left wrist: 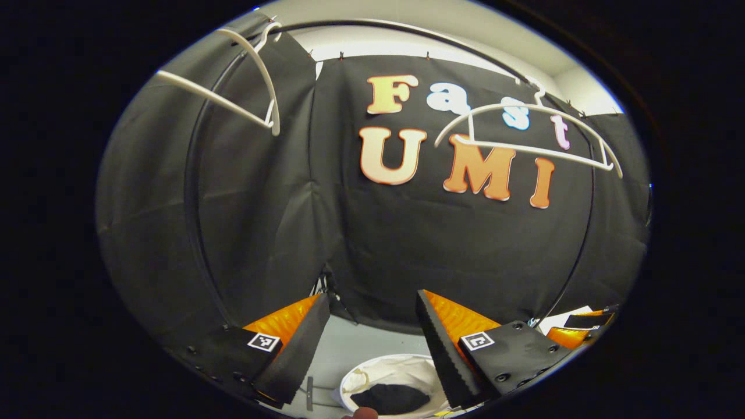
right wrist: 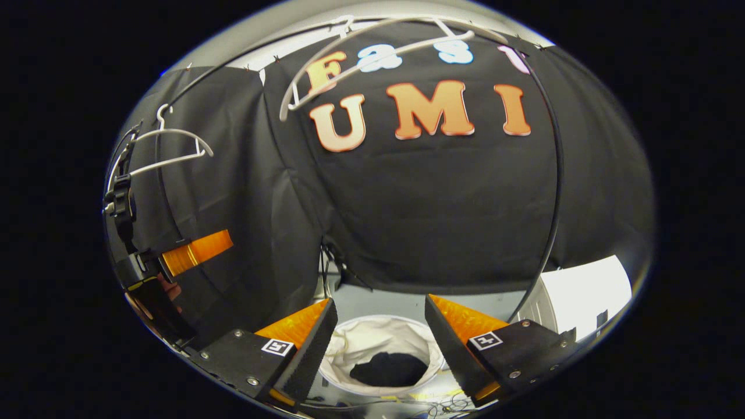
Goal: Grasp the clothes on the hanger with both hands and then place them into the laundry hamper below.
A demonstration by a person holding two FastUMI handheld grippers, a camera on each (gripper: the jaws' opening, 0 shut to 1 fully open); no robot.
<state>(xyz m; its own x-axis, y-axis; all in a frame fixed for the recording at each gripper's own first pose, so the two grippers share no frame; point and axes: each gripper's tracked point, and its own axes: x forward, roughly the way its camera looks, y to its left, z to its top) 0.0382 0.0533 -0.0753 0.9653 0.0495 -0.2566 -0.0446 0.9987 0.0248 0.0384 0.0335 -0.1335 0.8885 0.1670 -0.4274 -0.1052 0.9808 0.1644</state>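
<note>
- The left gripper is hanging with its jaws spread wide, nothing between the fingers; the gap between them is looking down on the hamper below.
- The right gripper is likewise standing released, fingers well apart and holding nothing, with the hamper showing between them on the floor.
- The clothes are lying as a dark heap in the bottom of the hamper, against its pale lining; in the left gripper view the same dark heap is sitting low between the fingers.
- Two white hangers are hanging bare from the rail: one up at the far left, turned edge-on, the other at the far right, facing more squarely.
- In the right gripper view one hanger is showing at the left and the other hanger high near the top, both bare.
- At the left edge of the right gripper view the left gripper is poking in from the side, held by a hand that is mostly hidden; from there I cannot tell how its jaws stand.
- At the lower right of the left gripper view a bit of the right gripper seems to be peeking in, too cropped to judge.
</note>
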